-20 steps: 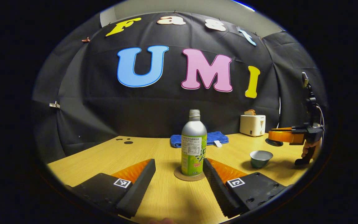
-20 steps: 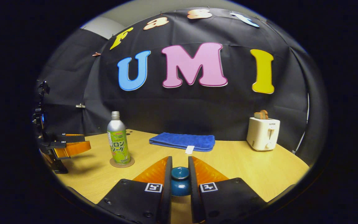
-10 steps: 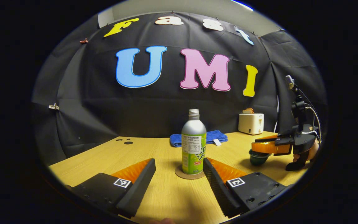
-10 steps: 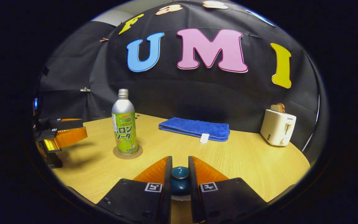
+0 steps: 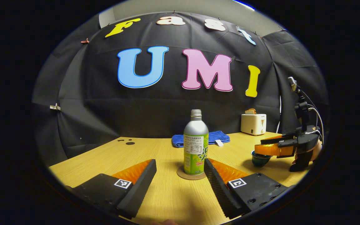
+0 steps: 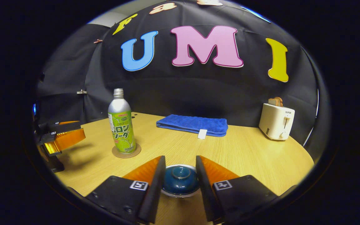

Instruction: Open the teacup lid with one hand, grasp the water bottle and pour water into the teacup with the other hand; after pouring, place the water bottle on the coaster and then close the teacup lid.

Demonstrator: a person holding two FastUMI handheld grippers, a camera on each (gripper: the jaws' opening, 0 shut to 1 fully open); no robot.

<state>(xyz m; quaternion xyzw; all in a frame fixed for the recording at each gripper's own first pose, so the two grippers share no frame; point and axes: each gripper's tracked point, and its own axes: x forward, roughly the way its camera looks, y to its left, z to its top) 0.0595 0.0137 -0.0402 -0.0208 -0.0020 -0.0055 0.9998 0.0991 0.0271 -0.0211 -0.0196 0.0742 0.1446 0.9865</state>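
A: Where was the dark blue ceramic teacup lid point(image 6: 180, 182)?

B: Seated on the white-rimmed teacup point(image 6: 180, 194) on the wooden table point(image 6: 245, 156), between the right gripper point(image 6: 180, 175) fingers, which stood apart and clear of its knob. Half a second before they had been clamped on that knob.

A: And the silver bottle with the green label point(image 5: 195, 143)?

B: Upright on the round cork coaster point(image 5: 191, 173), just ahead of the left gripper point(image 5: 180, 168), whose fingers were spread wide, as before.

A: What else stood around?

B: A folded blue towel point(image 6: 192, 125) lay behind at the wall, a white toaster holding toast point(image 6: 276, 120) at the far right. Nothing stood between bottle and cup.
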